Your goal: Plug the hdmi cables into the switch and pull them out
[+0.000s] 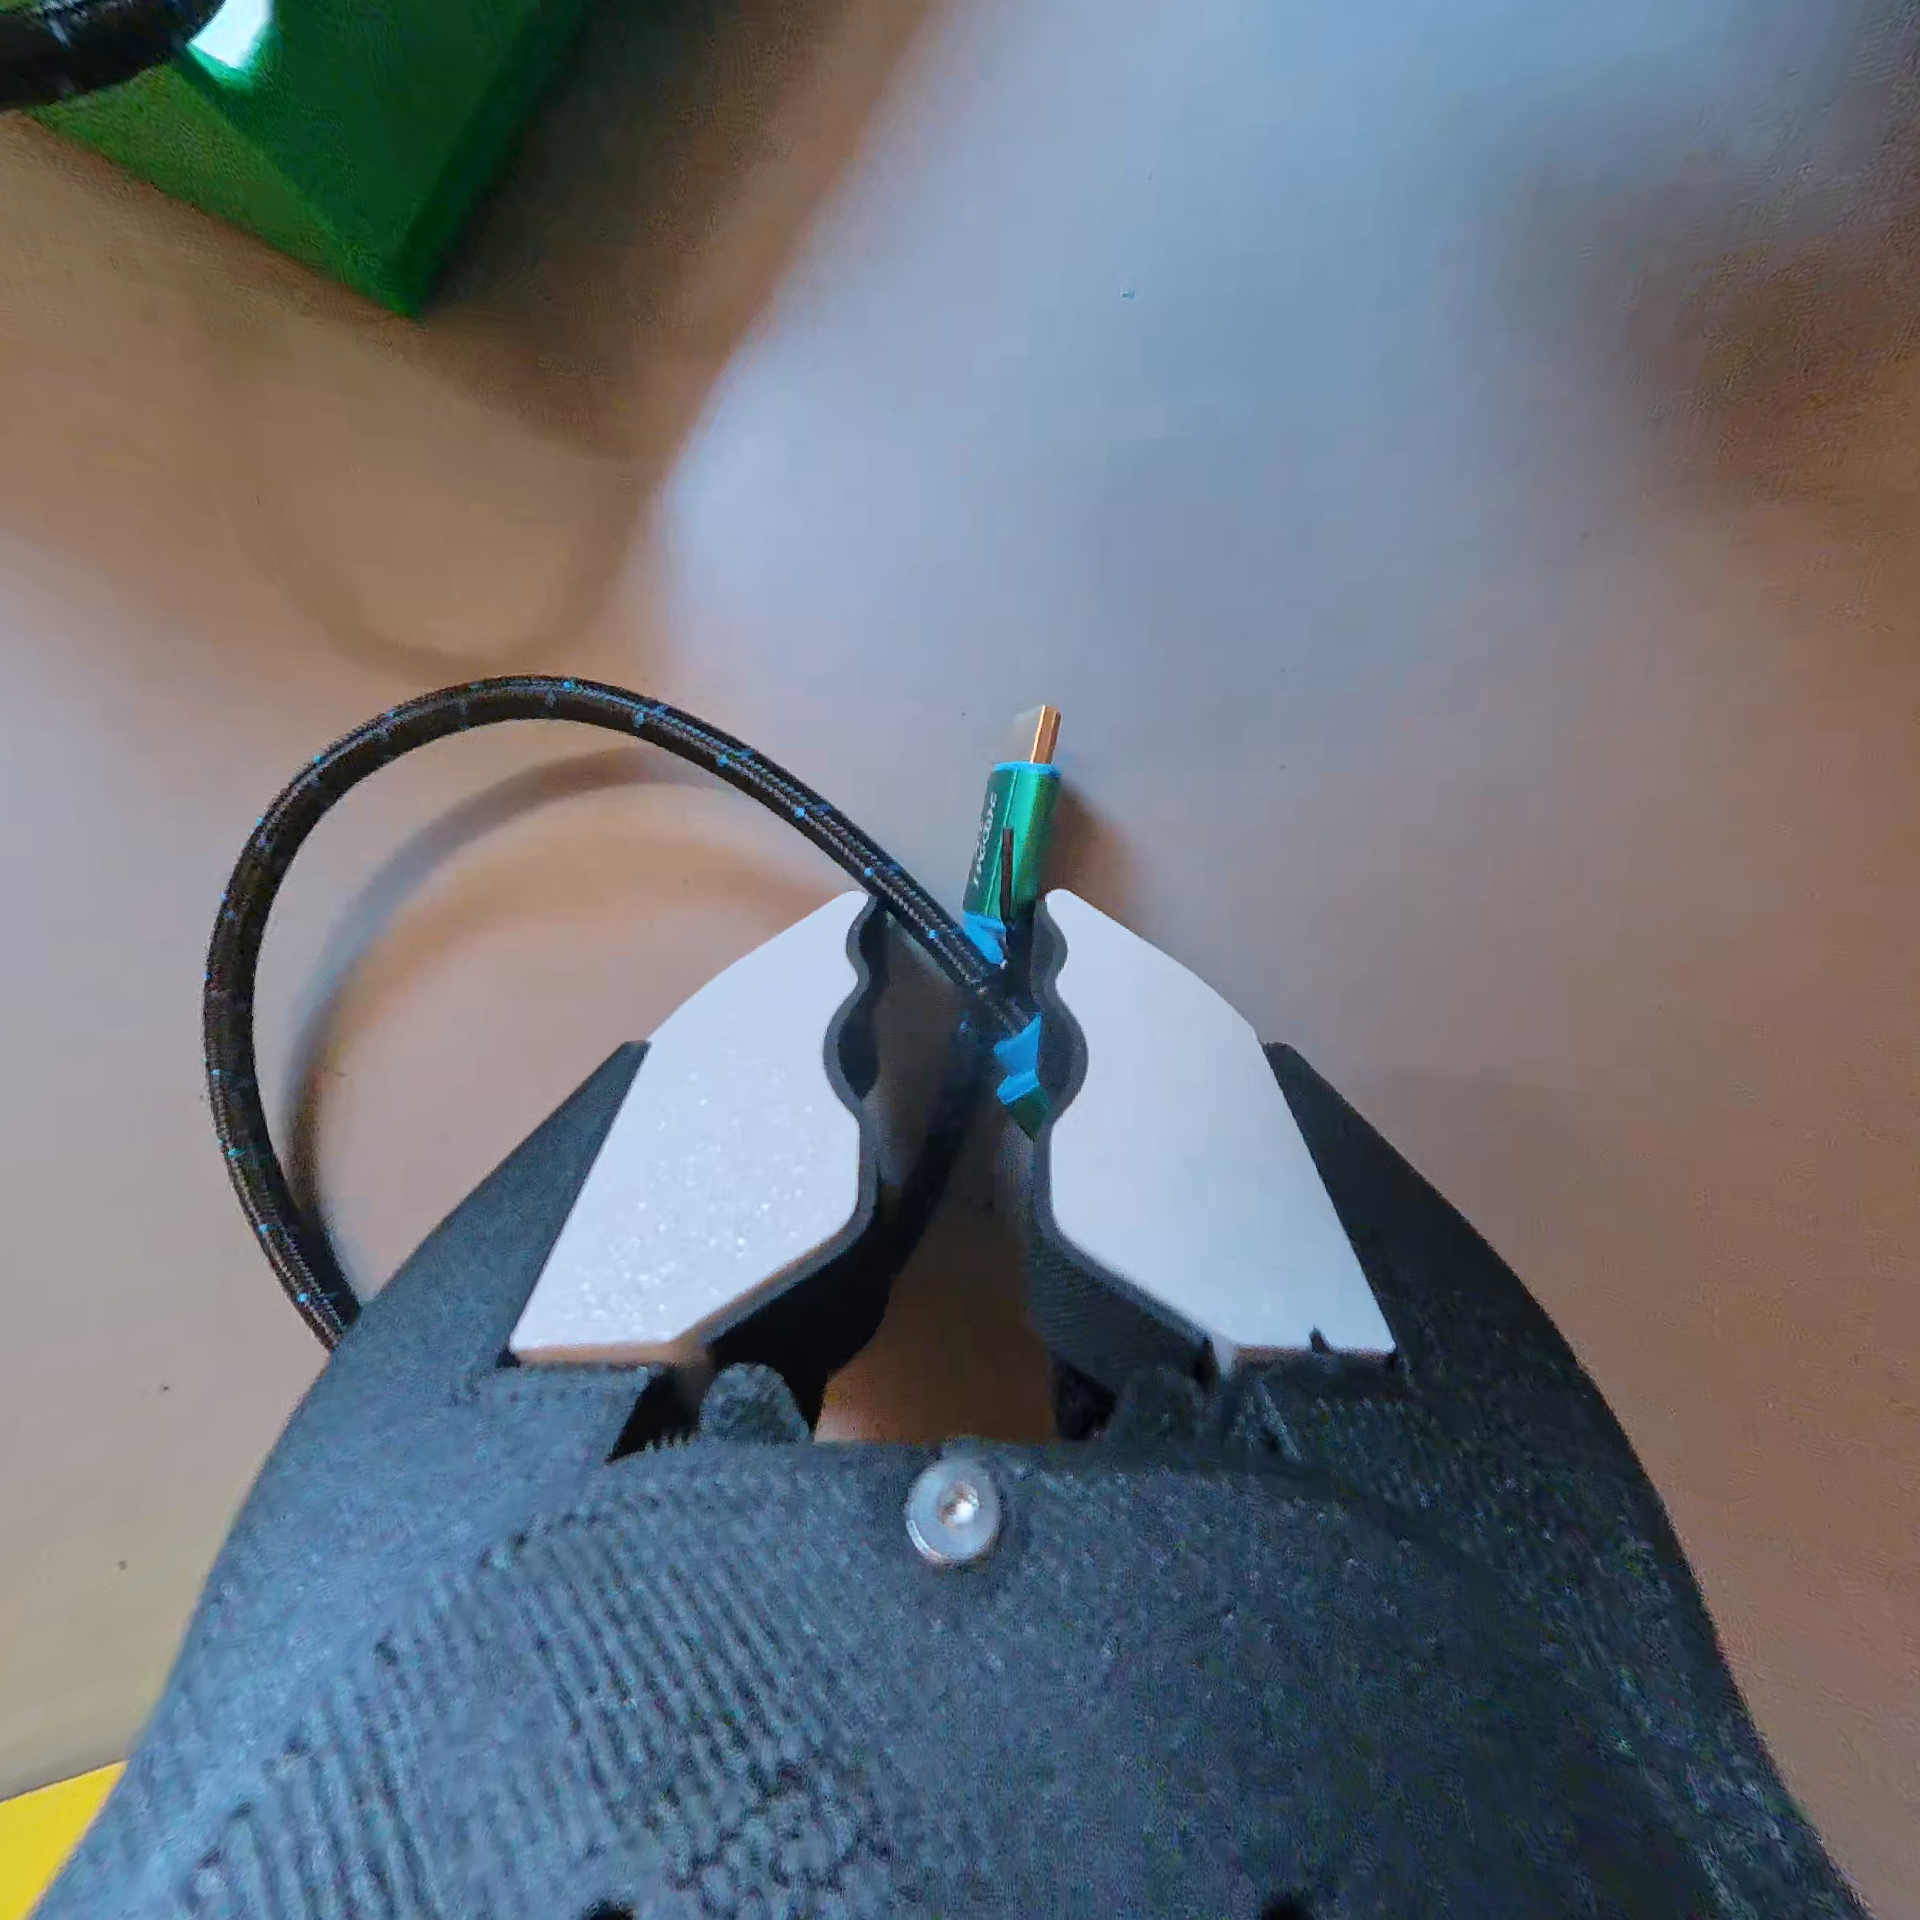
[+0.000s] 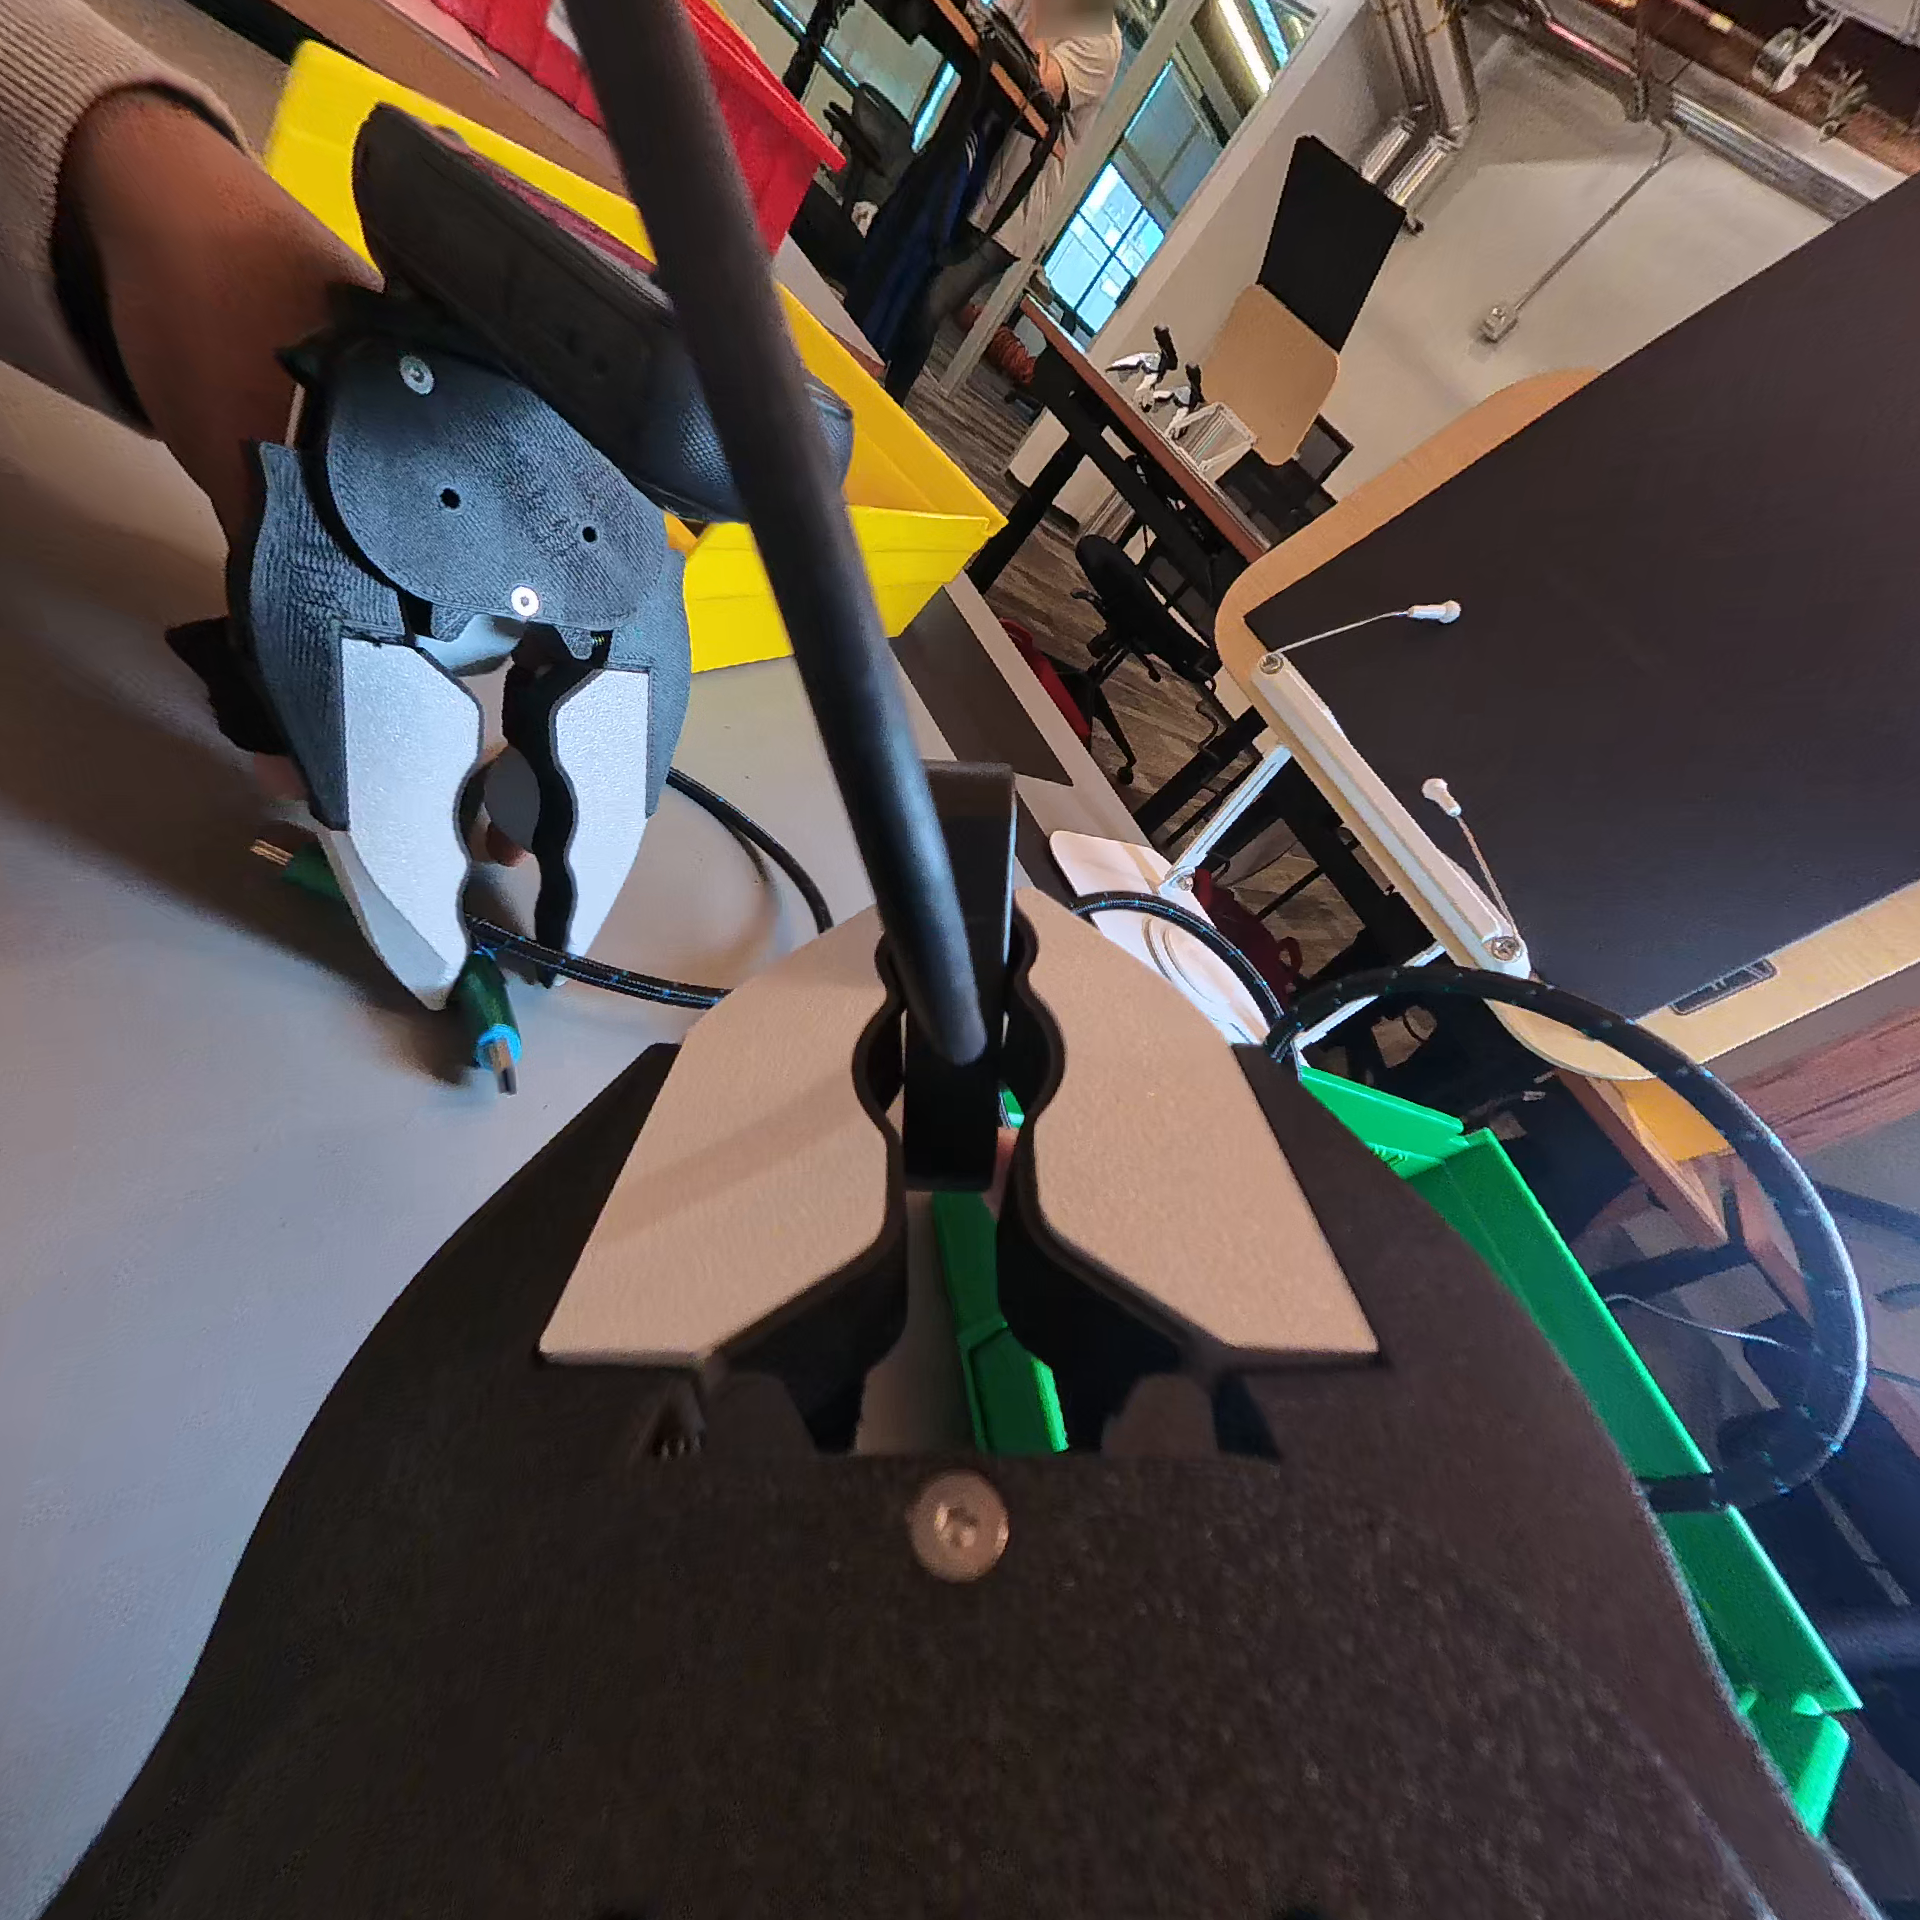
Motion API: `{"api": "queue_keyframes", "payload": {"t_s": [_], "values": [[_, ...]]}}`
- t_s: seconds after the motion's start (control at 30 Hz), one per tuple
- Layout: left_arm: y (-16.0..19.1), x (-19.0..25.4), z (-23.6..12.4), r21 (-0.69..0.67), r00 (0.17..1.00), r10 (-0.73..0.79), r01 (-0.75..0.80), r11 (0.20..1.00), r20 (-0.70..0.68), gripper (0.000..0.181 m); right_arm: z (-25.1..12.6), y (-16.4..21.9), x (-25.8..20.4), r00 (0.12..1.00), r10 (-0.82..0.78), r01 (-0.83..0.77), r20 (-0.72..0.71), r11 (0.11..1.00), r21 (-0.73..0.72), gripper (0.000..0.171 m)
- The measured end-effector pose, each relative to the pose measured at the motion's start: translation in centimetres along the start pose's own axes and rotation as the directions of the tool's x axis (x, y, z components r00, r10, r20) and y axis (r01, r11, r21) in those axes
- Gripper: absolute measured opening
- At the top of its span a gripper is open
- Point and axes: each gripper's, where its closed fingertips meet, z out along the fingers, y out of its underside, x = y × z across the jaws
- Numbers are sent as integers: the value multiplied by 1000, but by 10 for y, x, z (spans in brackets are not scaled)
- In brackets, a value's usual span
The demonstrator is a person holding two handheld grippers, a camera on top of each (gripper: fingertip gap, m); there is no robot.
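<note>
In the left wrist view my left gripper (image 1: 961, 909) points down at the grey table, jaws nearly closed on a black braided HDMI cable (image 1: 260, 935) just behind its green plug (image 1: 1006, 842), whose gold tip points away. A second green plug end (image 1: 1029, 1101) sits between the fingers. The right wrist view shows the left gripper (image 2: 494, 977) on the table with a plug (image 2: 488, 1003) beneath it. My right gripper (image 2: 956, 920) is shut on the black switch (image 2: 943, 1127), held up; its thick black lead (image 2: 727, 416) runs toward the top of the frame.
A green bin (image 2: 1558, 1299) lies under and to the right of my right gripper, with a braided cable loop (image 2: 1766, 1143) over it; it also shows in the left wrist view (image 1: 312, 135). A yellow bin (image 2: 831, 499) and a red bin (image 2: 769, 104) stand behind. A hand (image 2: 187, 291) holds the left gripper. There is about 15 cm between the tips of the two grippers.
</note>
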Motion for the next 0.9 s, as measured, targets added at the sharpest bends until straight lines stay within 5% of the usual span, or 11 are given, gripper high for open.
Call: {"api": "queue_keyframes", "payload": {"t_s": [0.27,0.63,0.7,0.9], "values": [[-19,-31,-36,97,984,12,-29,995,177,19,1,9,12,998,1,-3,-57,999,-32,14],[-122,-69,-199,390,889,-15,-186,902,458,18,-5,-62,96,968,4,11,-252,998,59,14],[-120,-67,-200,442,893,-32,-191,876,449,18,-4,-60,92,972,-11,23,-236,999,48,14],[-93,-90,-179,316,873,-15,-160,935,488,19,2,-22,69,991,-24,26,-132,1000,18,14]]}}
